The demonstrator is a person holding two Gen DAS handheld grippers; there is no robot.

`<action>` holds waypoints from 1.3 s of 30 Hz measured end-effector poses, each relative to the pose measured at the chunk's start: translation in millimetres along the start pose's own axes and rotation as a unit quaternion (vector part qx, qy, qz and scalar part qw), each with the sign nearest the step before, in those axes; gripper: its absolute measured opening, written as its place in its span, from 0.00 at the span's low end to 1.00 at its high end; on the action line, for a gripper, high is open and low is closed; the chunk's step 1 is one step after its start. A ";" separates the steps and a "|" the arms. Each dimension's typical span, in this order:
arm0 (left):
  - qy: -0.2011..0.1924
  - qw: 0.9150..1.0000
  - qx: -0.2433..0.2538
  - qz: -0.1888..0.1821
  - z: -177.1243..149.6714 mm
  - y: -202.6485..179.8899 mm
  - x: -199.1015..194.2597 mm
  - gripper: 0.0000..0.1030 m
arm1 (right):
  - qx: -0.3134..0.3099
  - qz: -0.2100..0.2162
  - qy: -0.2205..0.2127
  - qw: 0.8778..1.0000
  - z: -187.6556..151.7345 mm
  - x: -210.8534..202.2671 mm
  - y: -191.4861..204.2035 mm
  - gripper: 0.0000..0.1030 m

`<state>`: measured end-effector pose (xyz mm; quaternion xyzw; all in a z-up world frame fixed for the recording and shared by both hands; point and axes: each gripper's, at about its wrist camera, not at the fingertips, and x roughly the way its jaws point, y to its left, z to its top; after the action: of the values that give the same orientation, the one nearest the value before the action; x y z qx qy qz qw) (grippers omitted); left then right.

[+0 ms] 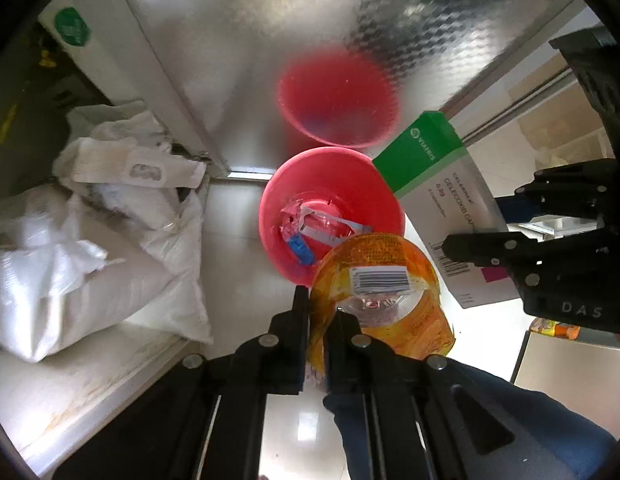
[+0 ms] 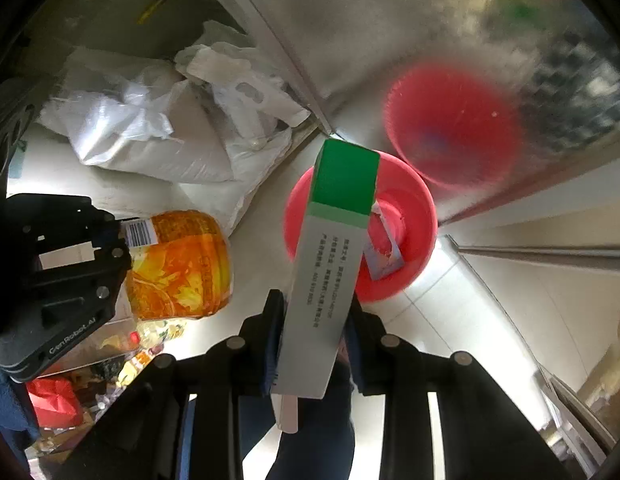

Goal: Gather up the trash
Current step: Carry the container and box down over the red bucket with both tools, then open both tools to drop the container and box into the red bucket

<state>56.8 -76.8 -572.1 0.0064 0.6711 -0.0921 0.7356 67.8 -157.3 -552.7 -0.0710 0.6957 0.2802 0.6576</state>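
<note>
The left hand-held gripper point(image 1: 318, 312) pinches the rim of an orange plastic cup point(image 1: 384, 292); the right hand-held gripper point(image 2: 316, 316) clamps a green-and-white medicine box point(image 2: 330, 256). Both hang above a pale tiled floor point(image 1: 233, 248). Below stands a red bin point(image 1: 330, 216) holding clear wrappers, against a shiny metal panel point(image 1: 237, 40) mirroring it. White sacks point(image 1: 97, 240) lie beside.

The right gripper point(image 2: 316, 316) clamped a green-and-white medicine box point(image 2: 330, 256) above a red bin point(image 2: 424, 216) holding plastic scraps. At left, the left gripper point(image 2: 109, 248) held an orange-yellow wrapper point(image 2: 181, 264); white sacks point(image 2: 157, 132) lay behind.
</note>
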 end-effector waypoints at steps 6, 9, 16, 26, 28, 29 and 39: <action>0.015 1.000 0.000 0.003 7.5 5.6 29.6 0.05 | -0.010 0.000 -0.012 1.000 -1.9 25.2 -12.1 0.27; 0.014 1.000 0.003 0.001 9.5 6.7 33.4 0.05 | -0.007 0.012 -0.017 1.000 -0.5 32.3 -18.2 0.27; 0.025 1.000 -0.003 -0.001 13.5 12.4 52.3 0.05 | -0.013 0.010 -0.020 1.000 2.7 35.9 -26.4 0.47; 0.027 1.000 0.003 -0.003 26.1 10.6 53.6 0.05 | -0.002 0.006 -0.030 1.000 3.2 35.7 -34.5 0.61; 0.028 1.000 0.008 -0.005 27.8 7.0 53.8 0.05 | 0.001 -0.008 -0.052 0.999 0.2 27.5 -35.0 0.74; 0.029 1.000 0.010 -0.005 28.6 5.0 54.0 0.06 | 0.003 -0.011 -0.060 0.998 -1.2 24.2 -35.4 0.75; 0.031 0.999 -0.006 -0.002 40.1 3.7 55.0 0.26 | 0.062 0.011 -0.076 0.995 -10.8 16.2 -53.3 0.79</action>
<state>101.4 -85.5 -622.9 0.0033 0.6945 -0.0894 0.7139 81.2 -202.5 -584.2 -0.0008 0.6609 0.2479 0.7084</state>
